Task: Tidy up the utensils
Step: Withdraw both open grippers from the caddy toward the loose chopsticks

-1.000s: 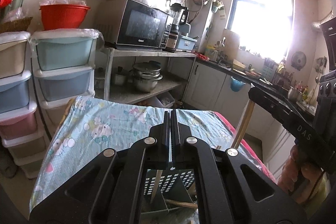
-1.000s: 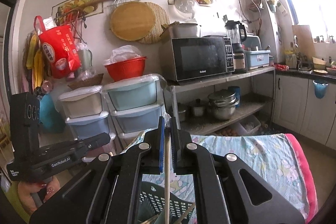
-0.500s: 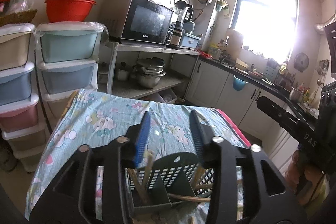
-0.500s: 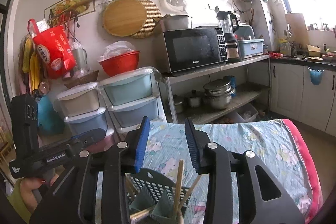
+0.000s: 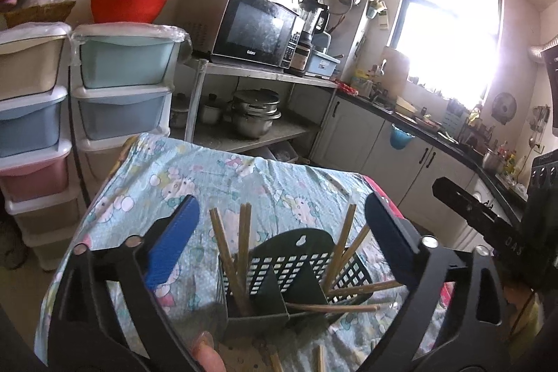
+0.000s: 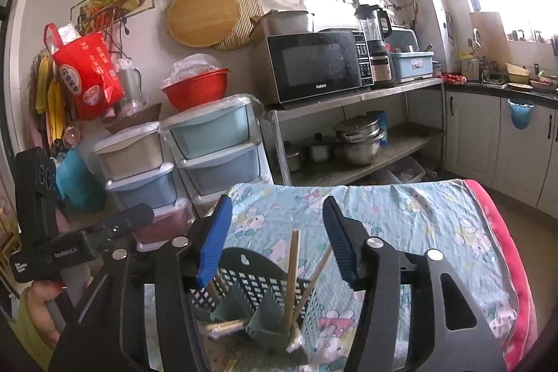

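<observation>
Nearest, the left gripper [image 5: 279, 225] is spread wide and the right gripper [image 6: 275, 239] stands partly spread; both have just been opening, nothing pinched. Below them the chopsticks [image 5: 244, 243] are stood loosely in the green basket [image 5: 300, 264] on the cloth-covered worktop [image 5: 216, 173]. The dropping-in step appears finished. Next, both grippers would likely be lifted clear and loose chopsticks [image 5: 320, 358] beside the basket sought.
</observation>
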`<state>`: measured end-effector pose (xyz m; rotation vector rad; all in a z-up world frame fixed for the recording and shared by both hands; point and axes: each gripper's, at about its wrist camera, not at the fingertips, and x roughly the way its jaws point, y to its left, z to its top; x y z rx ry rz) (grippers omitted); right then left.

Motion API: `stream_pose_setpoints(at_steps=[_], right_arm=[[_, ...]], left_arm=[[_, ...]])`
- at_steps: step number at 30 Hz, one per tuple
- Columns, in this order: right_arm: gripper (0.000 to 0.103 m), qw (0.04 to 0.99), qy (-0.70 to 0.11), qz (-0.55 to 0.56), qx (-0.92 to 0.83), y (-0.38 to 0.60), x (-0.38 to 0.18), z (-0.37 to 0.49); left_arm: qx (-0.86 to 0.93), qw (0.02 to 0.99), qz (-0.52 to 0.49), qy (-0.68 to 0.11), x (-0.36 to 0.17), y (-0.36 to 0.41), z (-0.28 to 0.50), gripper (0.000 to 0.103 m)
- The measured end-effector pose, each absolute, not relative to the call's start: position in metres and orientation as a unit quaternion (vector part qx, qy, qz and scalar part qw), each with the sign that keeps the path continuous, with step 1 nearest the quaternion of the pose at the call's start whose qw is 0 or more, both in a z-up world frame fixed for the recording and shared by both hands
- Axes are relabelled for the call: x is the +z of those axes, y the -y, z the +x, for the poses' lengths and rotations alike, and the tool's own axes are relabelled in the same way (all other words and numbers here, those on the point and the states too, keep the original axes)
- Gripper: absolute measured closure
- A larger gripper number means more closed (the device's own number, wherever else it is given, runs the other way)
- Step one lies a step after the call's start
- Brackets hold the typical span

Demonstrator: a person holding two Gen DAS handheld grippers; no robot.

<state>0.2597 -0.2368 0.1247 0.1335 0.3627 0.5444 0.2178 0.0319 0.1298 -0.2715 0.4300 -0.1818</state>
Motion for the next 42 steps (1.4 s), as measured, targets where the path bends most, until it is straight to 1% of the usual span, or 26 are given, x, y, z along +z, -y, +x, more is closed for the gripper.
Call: stream_pose_setpoints(at_steps=[1,3,5,7,42], right_arm=[[0.045,0.944,-0.18,0.067,0.268,0.238,0.123,0.258],[0.044,0.943,-0.182,0.068,0.269,0.239,0.122,0.255],[0.039,0.943,-0.185,0.066,0.27,0.24,0.119,0.252],[0.037,0.942,-0.188,0.067,0.269,0.241,0.117,0.249],[0.035,0.931,-0.258,0.064,0.252,0.277,0.066,0.198]], left_arm=[[-0.09,0.963,-0.135,-0.213,0.129,-0.032,0.217,0.011],[-0.09,0.963,-0.135,-0.216,0.127,-0.032,0.214,0.011],[-0.09,0.962,-0.134,-0.219,0.124,-0.032,0.212,0.011],[-0.091,0.961,-0.134,-0.223,0.121,-0.031,0.209,0.011],[-0.099,0.949,-0.13,-0.268,0.08,-0.01,0.171,0.011]])
